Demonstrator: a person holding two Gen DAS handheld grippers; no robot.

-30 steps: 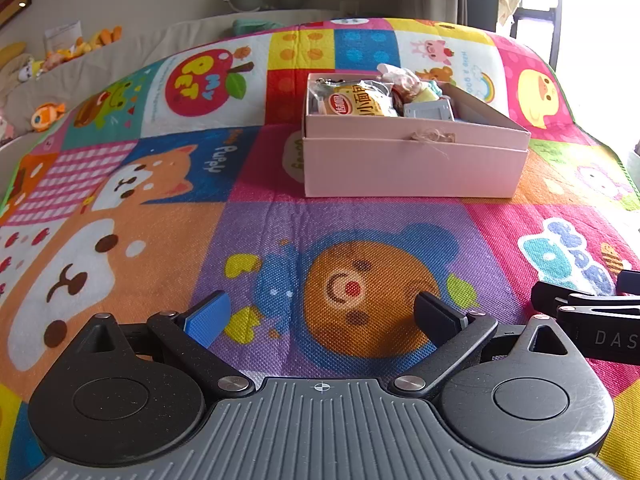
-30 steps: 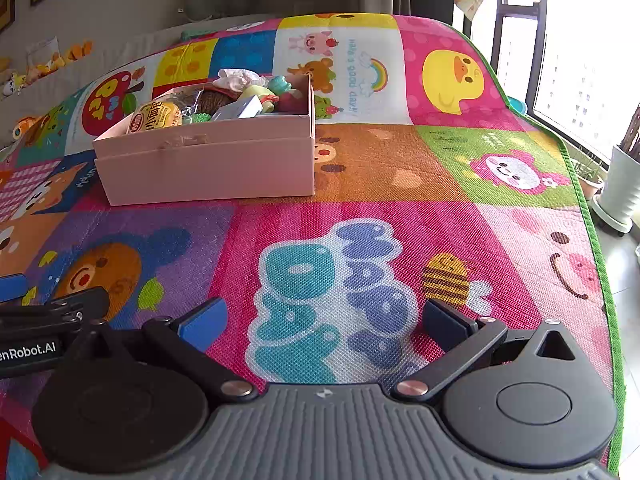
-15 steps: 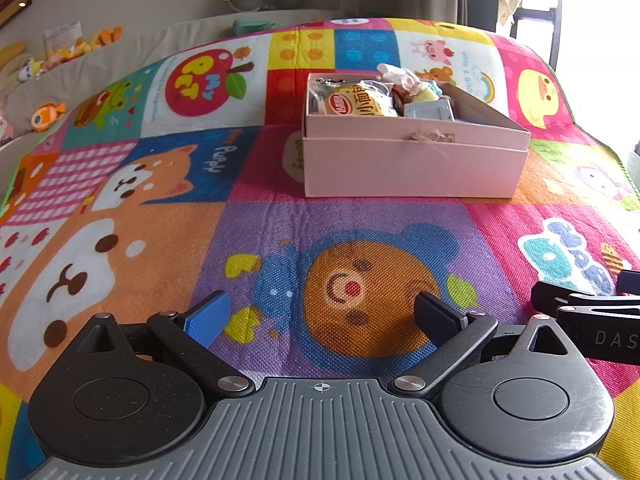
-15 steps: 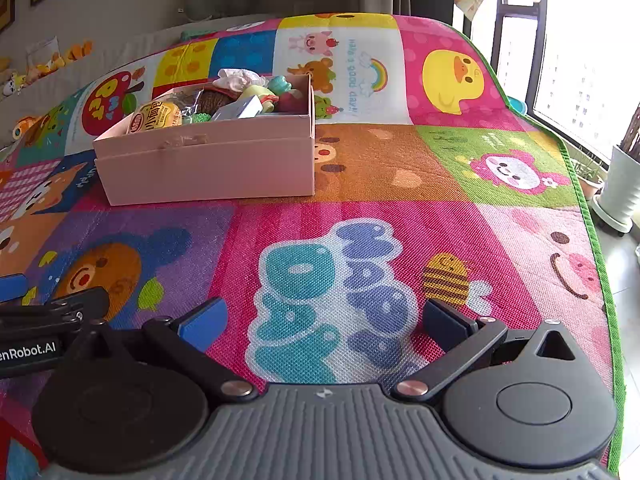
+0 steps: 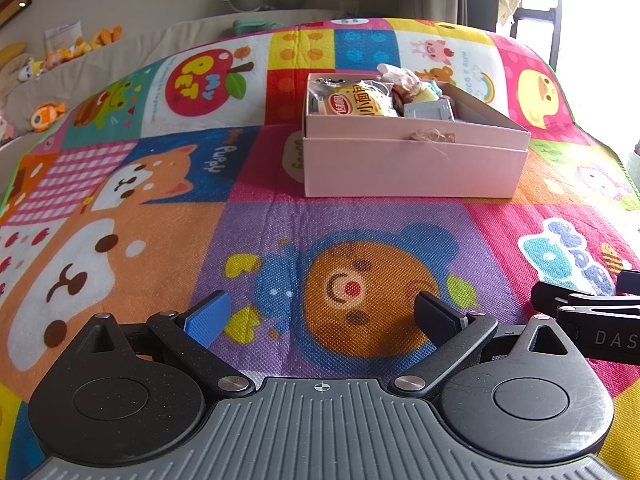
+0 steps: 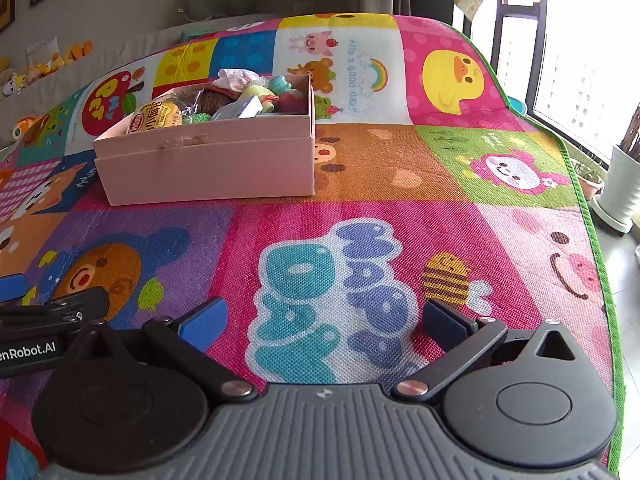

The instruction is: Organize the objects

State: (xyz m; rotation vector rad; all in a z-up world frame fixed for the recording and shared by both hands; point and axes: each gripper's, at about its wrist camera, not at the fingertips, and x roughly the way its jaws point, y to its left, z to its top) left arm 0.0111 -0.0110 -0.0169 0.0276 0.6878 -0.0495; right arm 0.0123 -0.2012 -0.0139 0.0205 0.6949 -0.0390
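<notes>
Pale pink cardboard box (image 5: 412,164), packed w/ toys & a yellow snack packet (image 5: 360,105), is sitting upper centre of left view, upper left in right view, on the colourful cartoon-print play mat (image 6: 400,168). Left gripper (image 5: 320,312) & right gripper (image 6: 324,320) are both hovering low near the mat, lower centre of frame, jaws spread wide, holding nothing. Risk, imo: contents are heaping above the rim, so a clumsy reach could be knocking items out.
</notes>
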